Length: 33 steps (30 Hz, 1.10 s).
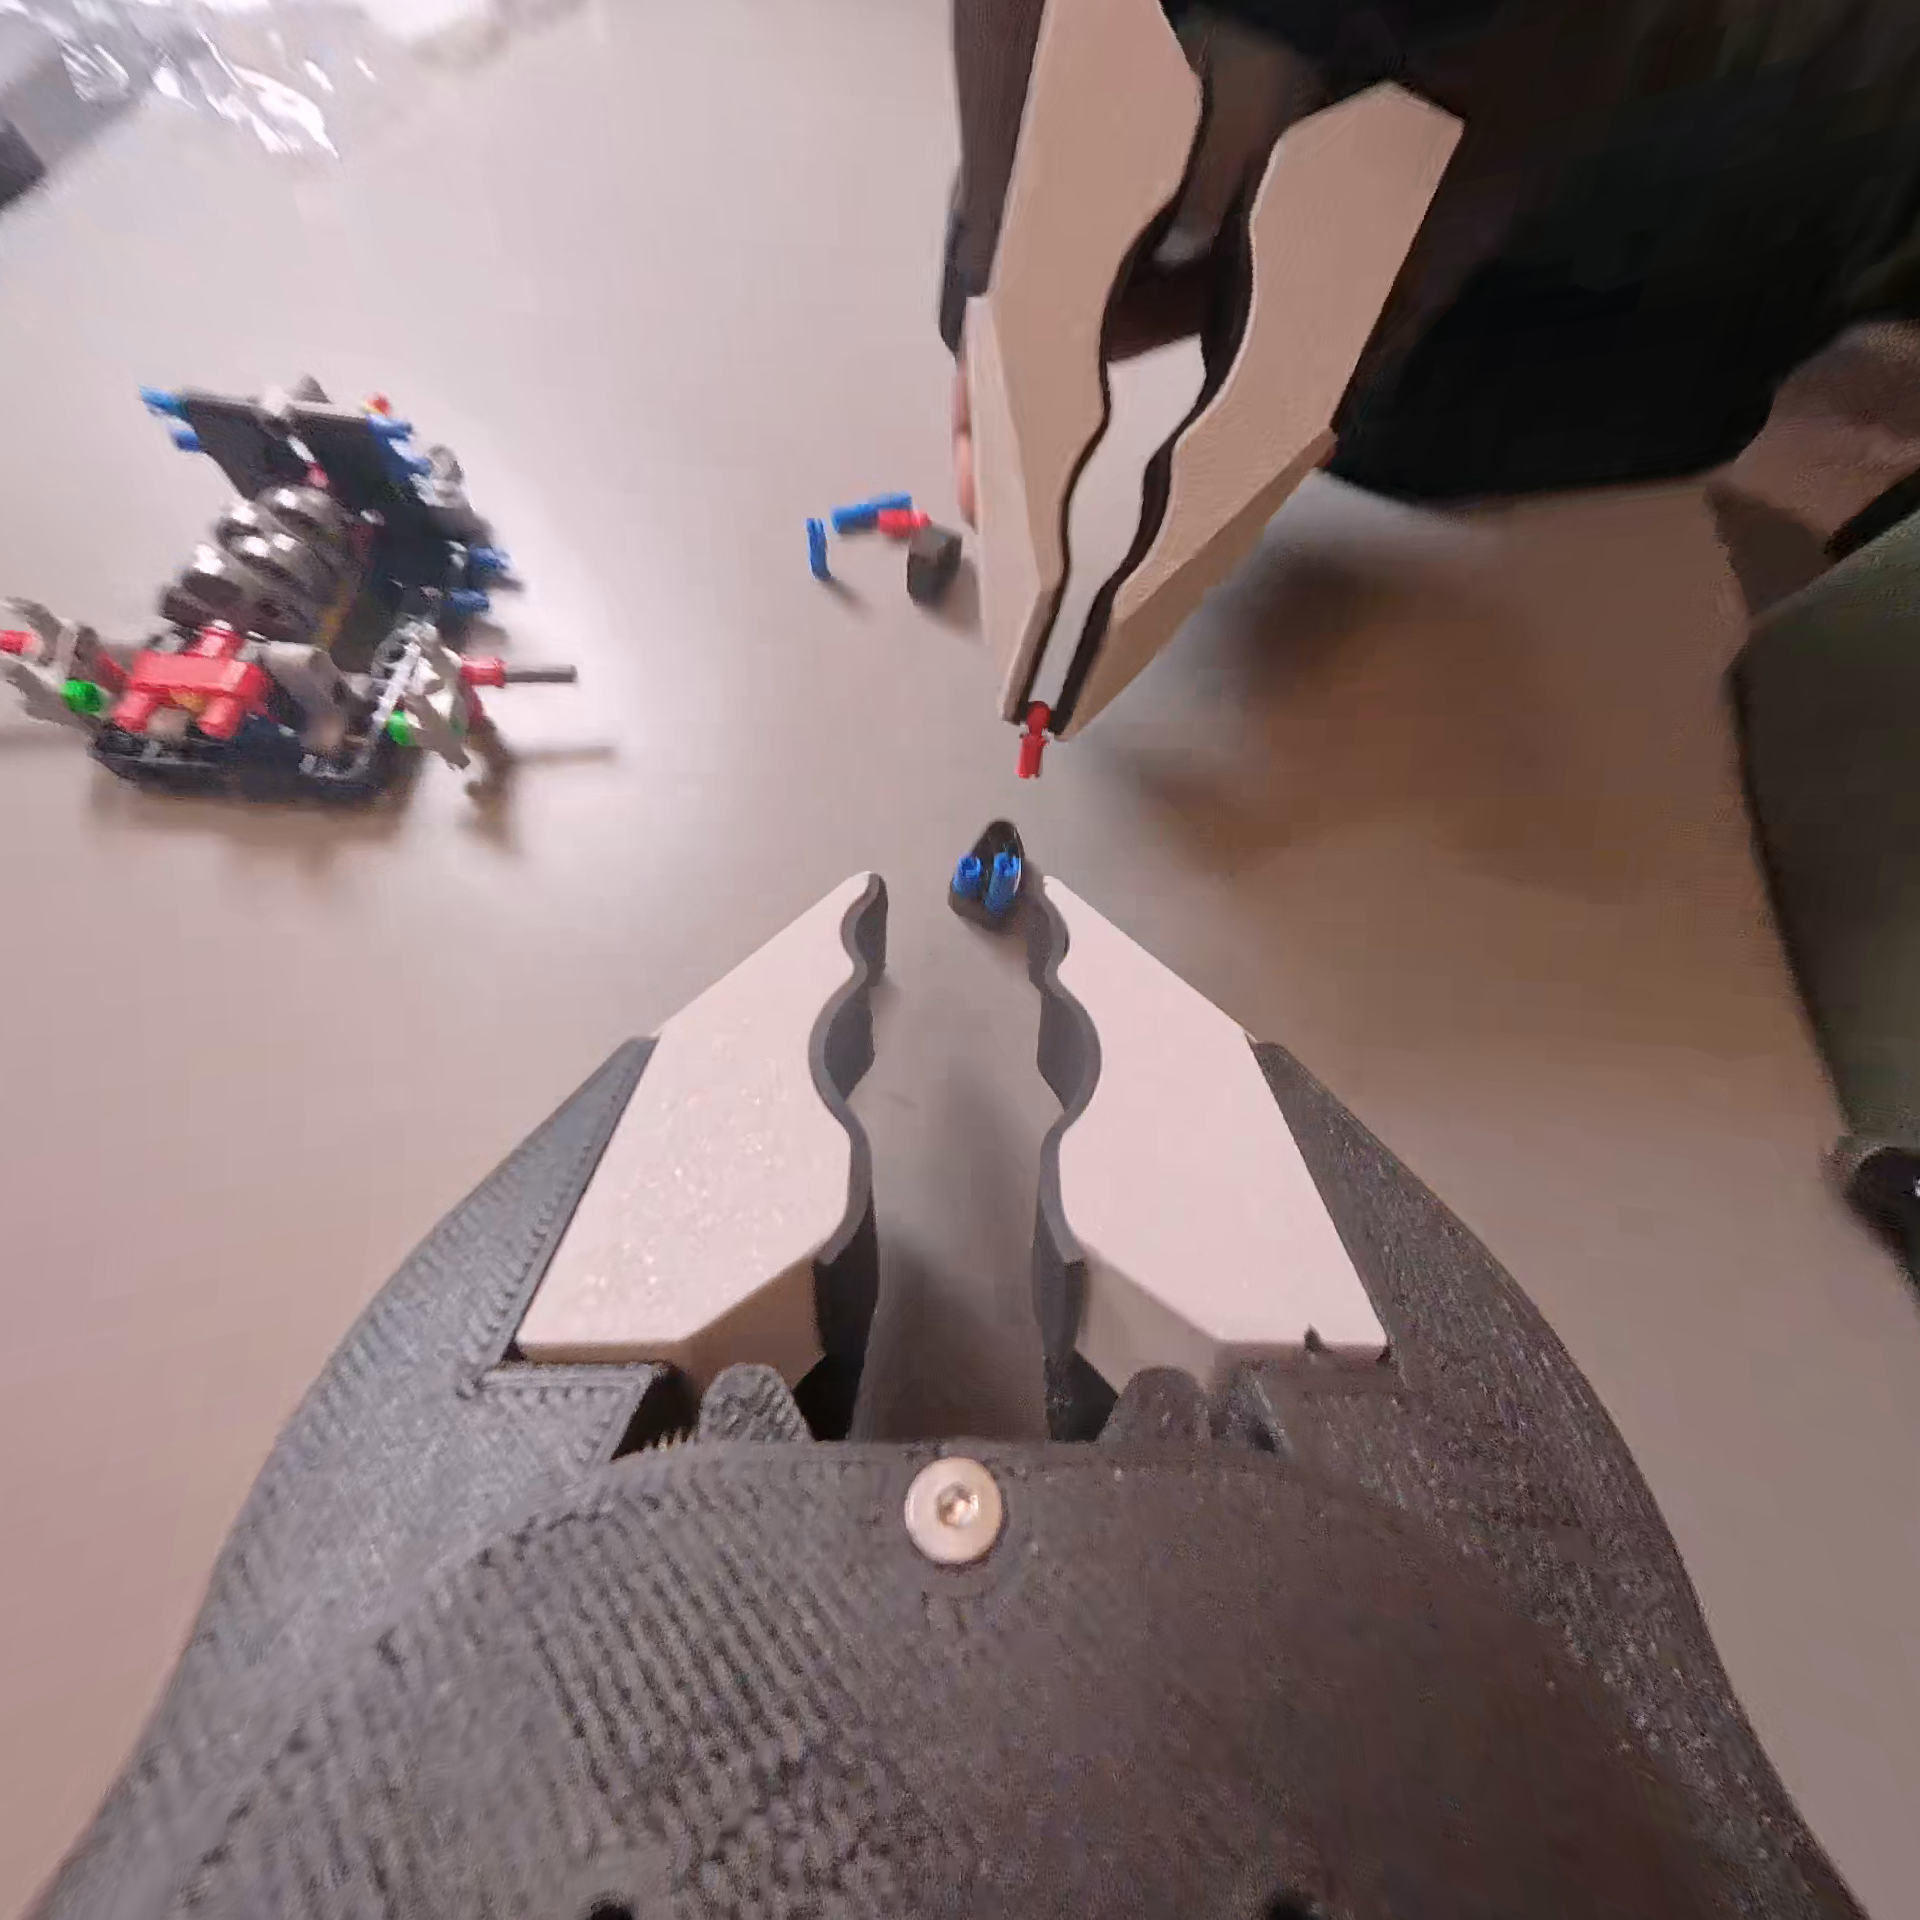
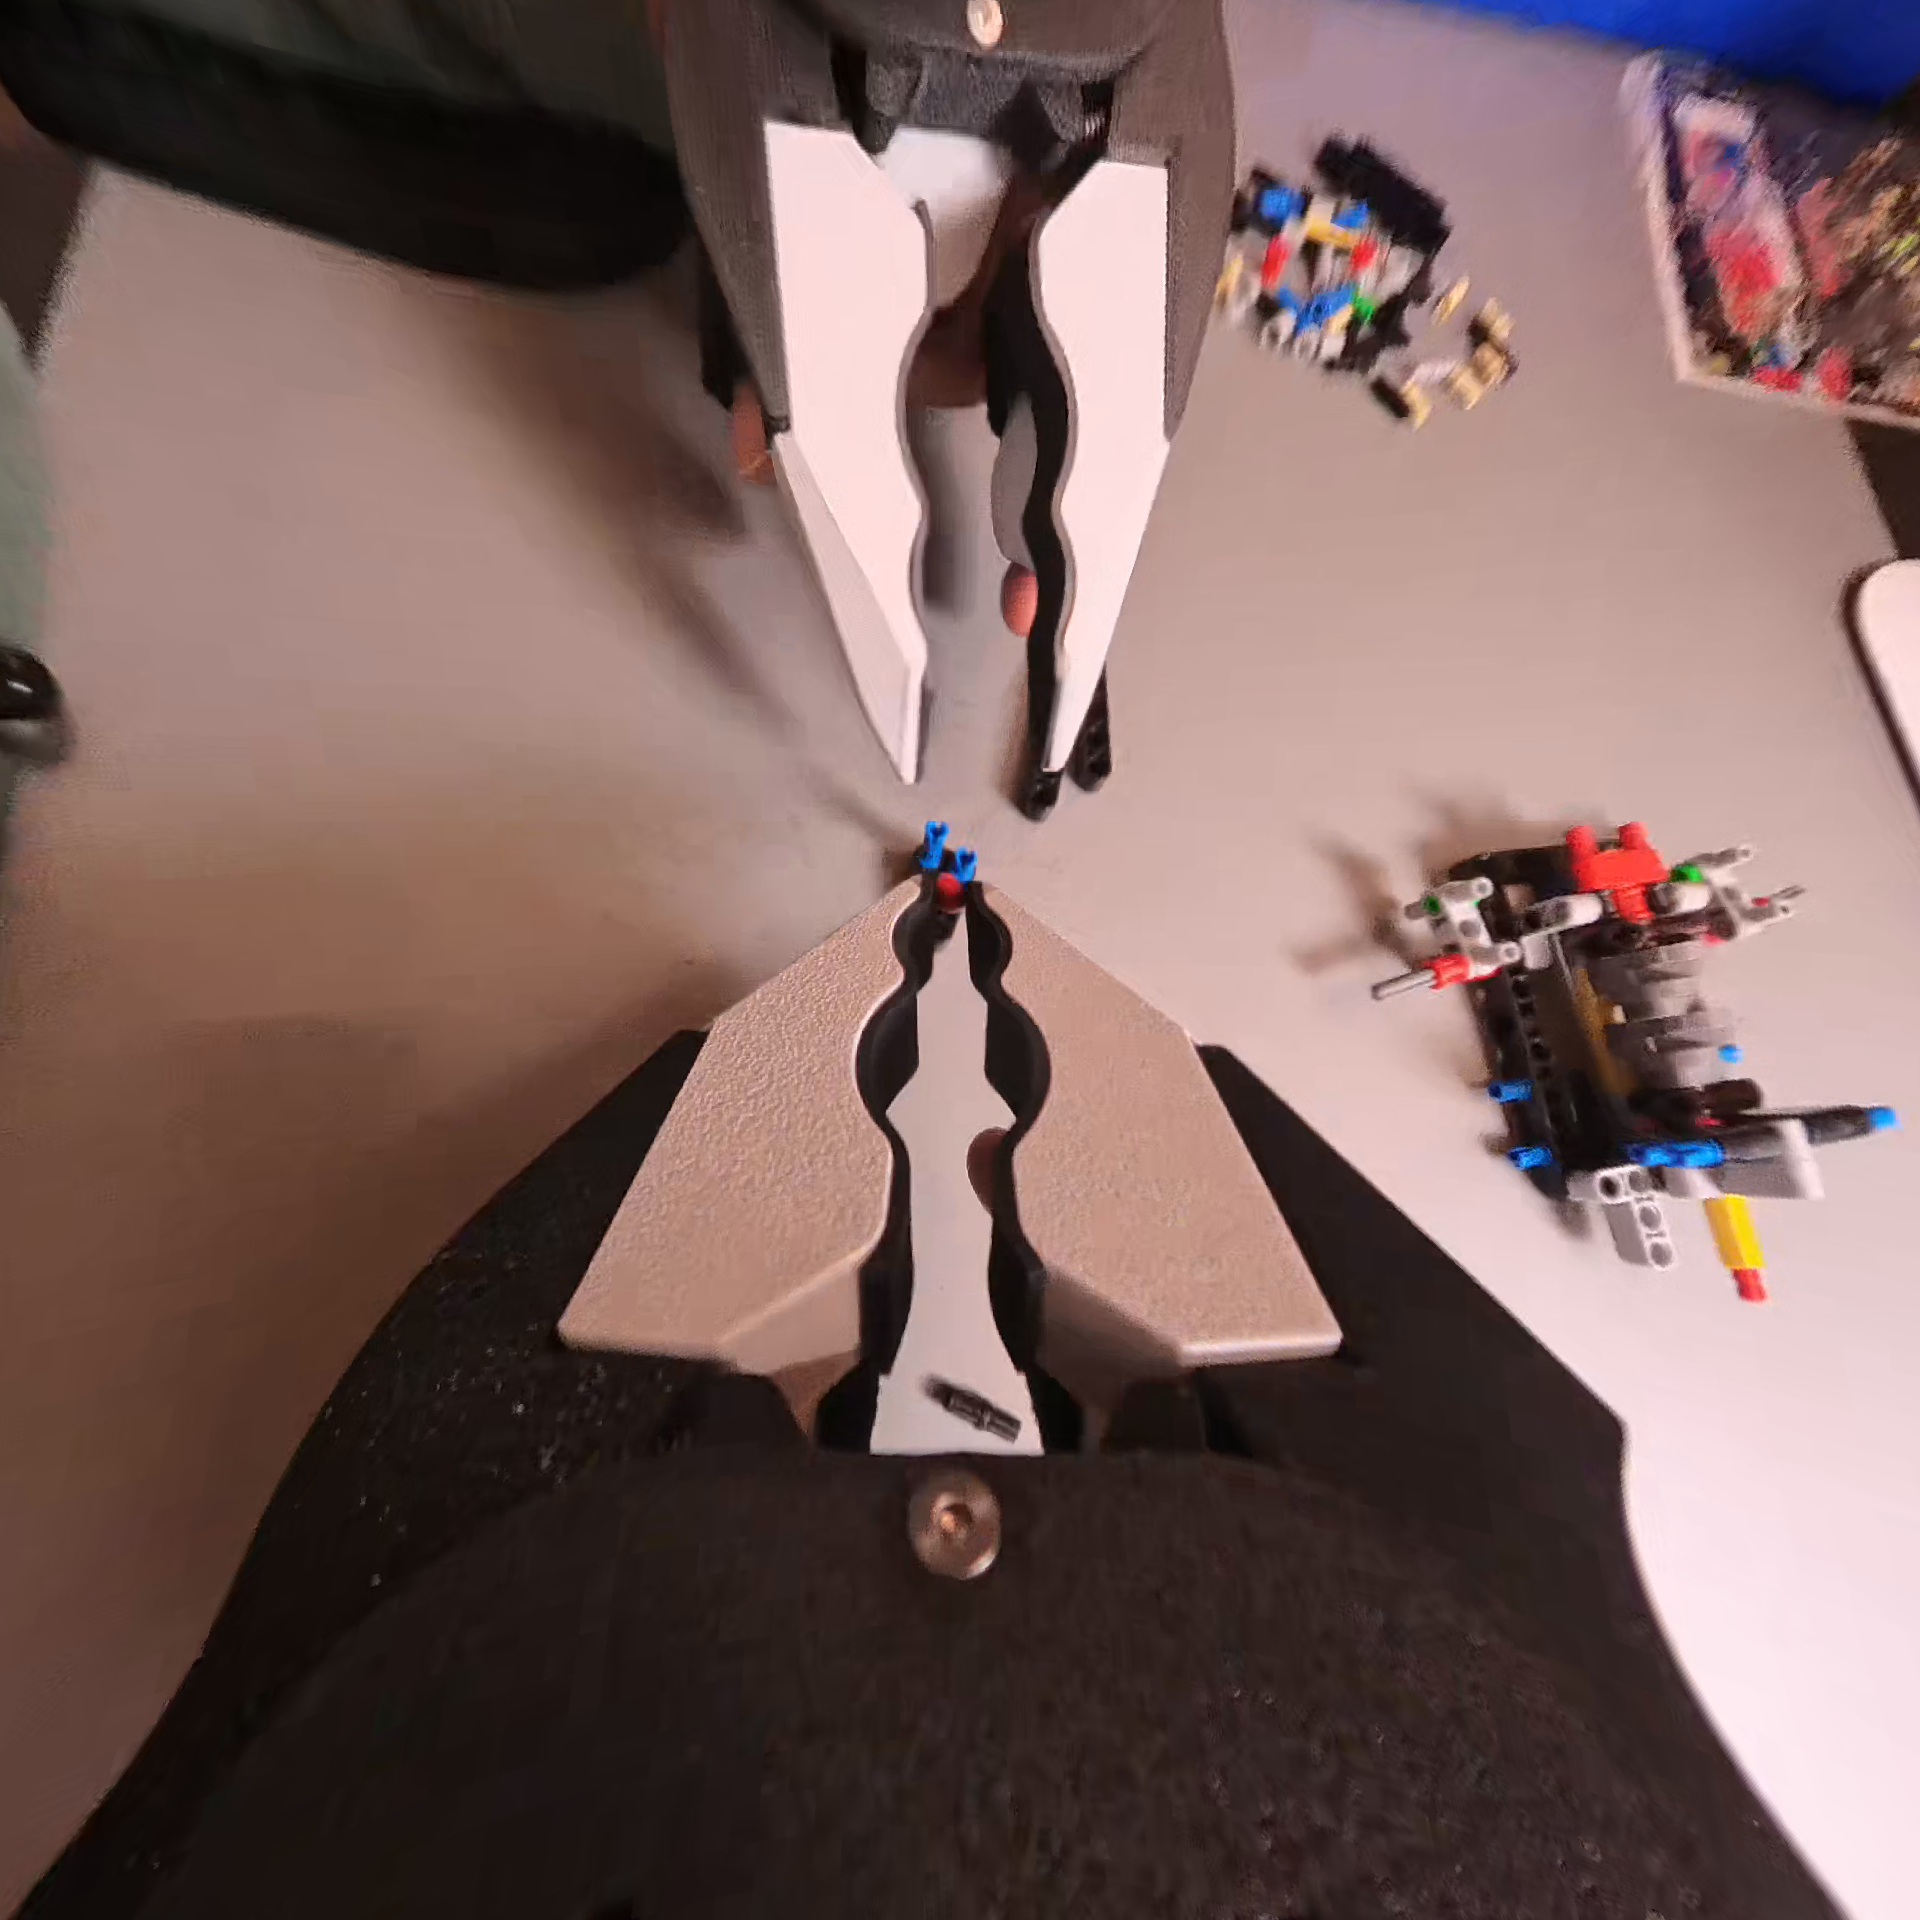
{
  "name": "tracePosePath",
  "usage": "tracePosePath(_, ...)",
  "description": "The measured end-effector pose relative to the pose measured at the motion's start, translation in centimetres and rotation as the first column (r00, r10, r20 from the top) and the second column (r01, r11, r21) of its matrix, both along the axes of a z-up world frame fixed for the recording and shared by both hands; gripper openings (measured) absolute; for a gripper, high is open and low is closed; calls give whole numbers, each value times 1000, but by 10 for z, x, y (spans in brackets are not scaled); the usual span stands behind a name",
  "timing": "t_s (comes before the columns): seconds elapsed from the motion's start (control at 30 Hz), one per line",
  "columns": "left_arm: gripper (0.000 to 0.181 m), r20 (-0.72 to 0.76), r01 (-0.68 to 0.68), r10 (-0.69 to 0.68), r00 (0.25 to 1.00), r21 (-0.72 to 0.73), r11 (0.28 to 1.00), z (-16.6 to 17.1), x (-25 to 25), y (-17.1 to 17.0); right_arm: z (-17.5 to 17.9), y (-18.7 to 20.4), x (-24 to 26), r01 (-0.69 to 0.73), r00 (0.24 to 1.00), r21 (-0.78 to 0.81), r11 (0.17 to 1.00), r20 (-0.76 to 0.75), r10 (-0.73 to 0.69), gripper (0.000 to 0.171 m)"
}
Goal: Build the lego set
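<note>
The right gripper (image 1: 1036,717) is closed on a red pin (image 1: 1032,744), which projects from between its fingertips. The left gripper (image 1: 961,896) stands with its jaws apart and nothing between them; a black piece carrying two blue pins (image 1: 988,872) lies on the table (image 1: 665,395) just beyond its right fingertip. The red pin hangs directly above this black piece, close to it but not touching.

The partly built lego model (image 1: 301,592) lies on the table well to the left of the black piece in the left wrist view. A few loose blue and red pins with a dark block (image 1: 883,540) lie beyond the black piece, beside the right gripper.

In the right wrist view, a pile of loose parts (image 2: 1351,281) and a printed box (image 2: 1787,218) lie beyond the model. A black pin (image 2: 971,1408) lies on the table under the right gripper.
</note>
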<state>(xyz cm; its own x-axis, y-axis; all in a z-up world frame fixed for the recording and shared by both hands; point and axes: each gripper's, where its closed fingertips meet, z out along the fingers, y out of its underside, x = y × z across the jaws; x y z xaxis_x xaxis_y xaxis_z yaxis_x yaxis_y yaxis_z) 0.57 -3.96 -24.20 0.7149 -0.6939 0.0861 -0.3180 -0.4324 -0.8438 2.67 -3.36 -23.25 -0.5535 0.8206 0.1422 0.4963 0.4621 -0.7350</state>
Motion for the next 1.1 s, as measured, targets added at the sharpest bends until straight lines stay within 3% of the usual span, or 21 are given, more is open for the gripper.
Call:
tracePosePath(0.23, 25, -190, 51, -52, 981, -9, 999, -27, 12, 2, -18, 1, -5, 4, 996, 67, 998, 94, -10, 2)
tracePosePath(0.47, 15, -209, 41, -38, 977, 10, 999, -27, 13, 6, -23, 2, -9, 3, 993, 92, 996, 117, -14, 2)
tracePosePath(0.8, 14, -220, 37, -30, 975, 27, 999, -28, 14, 7, -26, 3, -11, 0, 983, 124, 992, 181, -22, 2)
tracePosePath(1.1, 14, -233, 45, -33, 972, 44, 998, -28, 15, 7, -27, -1, -15, -116, 949, 202, 972, 313, 48, 2)
